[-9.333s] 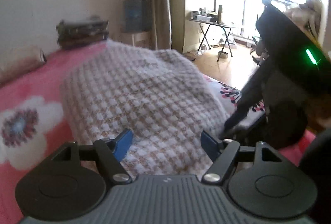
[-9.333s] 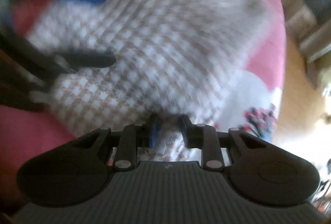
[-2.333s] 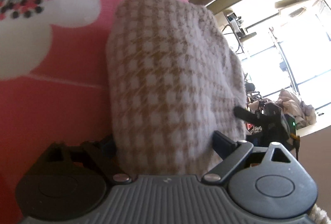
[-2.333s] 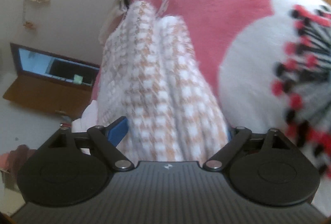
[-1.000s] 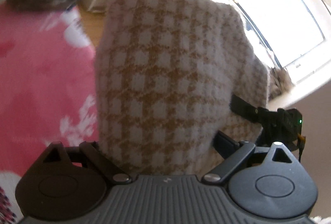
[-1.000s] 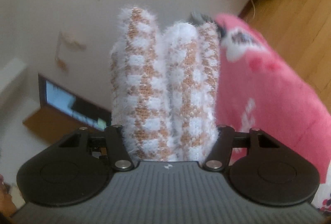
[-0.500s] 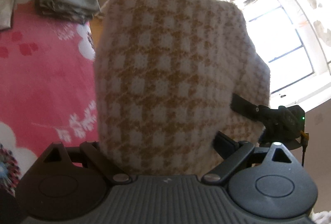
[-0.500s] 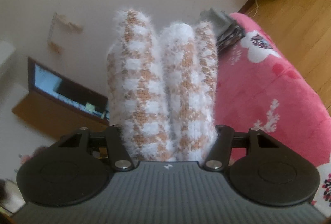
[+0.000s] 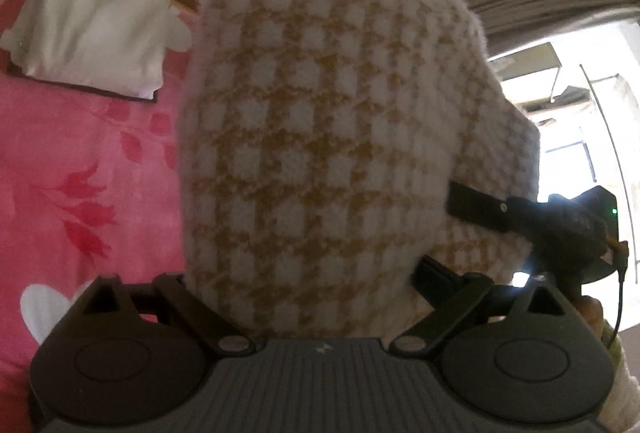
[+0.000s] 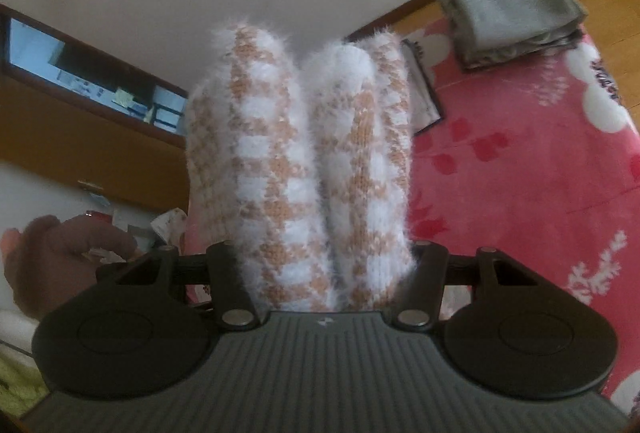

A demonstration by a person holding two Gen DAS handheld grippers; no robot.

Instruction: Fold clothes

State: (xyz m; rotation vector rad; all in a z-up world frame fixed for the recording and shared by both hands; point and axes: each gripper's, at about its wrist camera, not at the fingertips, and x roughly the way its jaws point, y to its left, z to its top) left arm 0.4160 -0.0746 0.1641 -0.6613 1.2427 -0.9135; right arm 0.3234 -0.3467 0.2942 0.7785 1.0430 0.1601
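A folded tan-and-white houndstooth sweater (image 9: 328, 153) hangs in the air above the bed, carried between both grippers. My left gripper (image 9: 304, 277) is shut on its near edge, its fingertips hidden behind the knit. One of the right gripper's fingers (image 9: 476, 207) presses on the sweater's right side. In the right wrist view the sweater (image 10: 304, 169) stands up as thick folded rolls between the pads. My right gripper (image 10: 326, 265) squeezes it, jaws closing further.
A pink floral blanket (image 9: 80, 173) covers the bed below. A white folded cloth (image 9: 96, 33) lies by the wall. A grey folded stack (image 10: 508, 5) sits at the bed's far corner. A hand (image 10: 60, 257) and a wooden cabinet (image 10: 80, 153) are at left.
Both grippers have carried the sweater up and across the bed. The left view swung from the window toward the wall; the white cloth came into view. The grip is unchanged.
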